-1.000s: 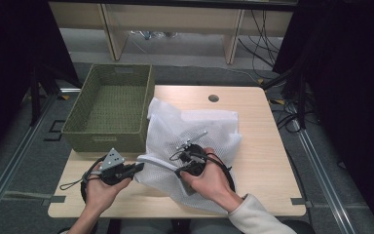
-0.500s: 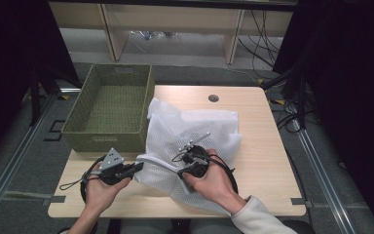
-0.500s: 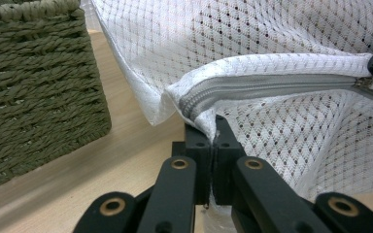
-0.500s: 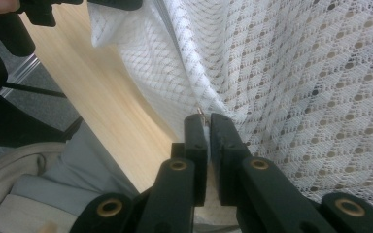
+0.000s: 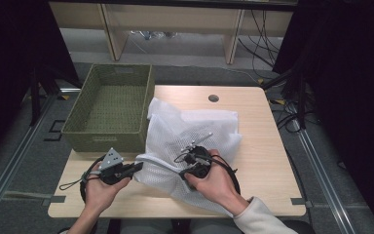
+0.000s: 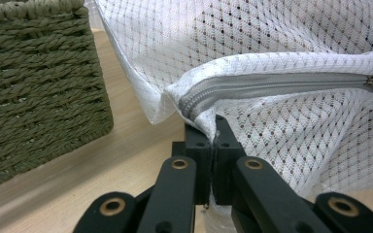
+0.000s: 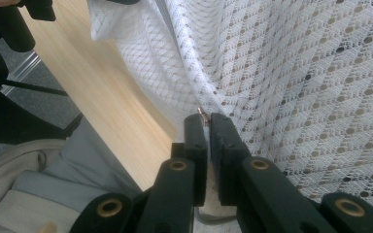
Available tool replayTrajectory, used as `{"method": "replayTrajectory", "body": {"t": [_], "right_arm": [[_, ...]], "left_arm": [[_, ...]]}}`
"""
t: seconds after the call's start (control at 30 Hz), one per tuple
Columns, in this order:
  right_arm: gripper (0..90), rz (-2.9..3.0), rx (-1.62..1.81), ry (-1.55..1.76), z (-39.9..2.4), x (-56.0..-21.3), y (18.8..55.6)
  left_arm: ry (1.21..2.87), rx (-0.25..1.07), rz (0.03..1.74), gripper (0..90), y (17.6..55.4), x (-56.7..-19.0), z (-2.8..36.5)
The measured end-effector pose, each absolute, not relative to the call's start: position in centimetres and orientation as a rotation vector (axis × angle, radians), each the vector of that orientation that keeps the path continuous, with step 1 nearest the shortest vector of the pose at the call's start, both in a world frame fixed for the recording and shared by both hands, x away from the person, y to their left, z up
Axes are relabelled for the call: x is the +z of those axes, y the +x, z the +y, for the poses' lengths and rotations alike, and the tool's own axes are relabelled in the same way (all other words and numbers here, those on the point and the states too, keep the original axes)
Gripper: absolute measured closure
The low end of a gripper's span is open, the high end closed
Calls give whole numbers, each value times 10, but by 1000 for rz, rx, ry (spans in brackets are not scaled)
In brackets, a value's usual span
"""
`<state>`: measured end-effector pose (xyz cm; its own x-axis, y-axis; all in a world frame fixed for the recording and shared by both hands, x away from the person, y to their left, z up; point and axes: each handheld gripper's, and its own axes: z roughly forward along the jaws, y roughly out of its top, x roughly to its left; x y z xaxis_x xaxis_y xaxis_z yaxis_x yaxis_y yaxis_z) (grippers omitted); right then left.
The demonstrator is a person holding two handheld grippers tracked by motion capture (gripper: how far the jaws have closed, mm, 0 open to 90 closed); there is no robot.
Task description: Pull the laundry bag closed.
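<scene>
A white mesh laundry bag (image 5: 195, 127) lies across the middle of the wooden table (image 5: 263, 146). Its grey zipper (image 6: 272, 86) runs along the edge nearest me, stretched between my two grippers. My left gripper (image 5: 137, 166) is shut on the bag's corner (image 6: 209, 127) at the zipper's end, close to the basket. Farther right, my right gripper (image 5: 186, 168) is shut on the small metal zipper pull (image 7: 202, 114), whose tip pokes out between the jaws. The mesh (image 7: 296, 73) hangs just past those jaws.
A green woven basket (image 5: 109, 105) stands at the table's left rear, its wall (image 6: 39, 87) close beside my left gripper. The table's near edge (image 7: 121, 126) and the person's lap lie just behind the right gripper. A cable hole (image 5: 213, 98) sits at the back.
</scene>
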<state>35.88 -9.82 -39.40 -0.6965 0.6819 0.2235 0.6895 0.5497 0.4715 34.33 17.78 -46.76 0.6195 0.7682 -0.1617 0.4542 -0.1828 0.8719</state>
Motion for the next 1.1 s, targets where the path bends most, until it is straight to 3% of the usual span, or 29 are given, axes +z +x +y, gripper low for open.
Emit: {"method": "replayTrajectory", "body": {"t": [1.1], "right_arm": [[873, -2767, -852, -1232, -109, -391, 354]], "left_arm": [[1815, 389, 996, 885, 344, -469, 178]]}}
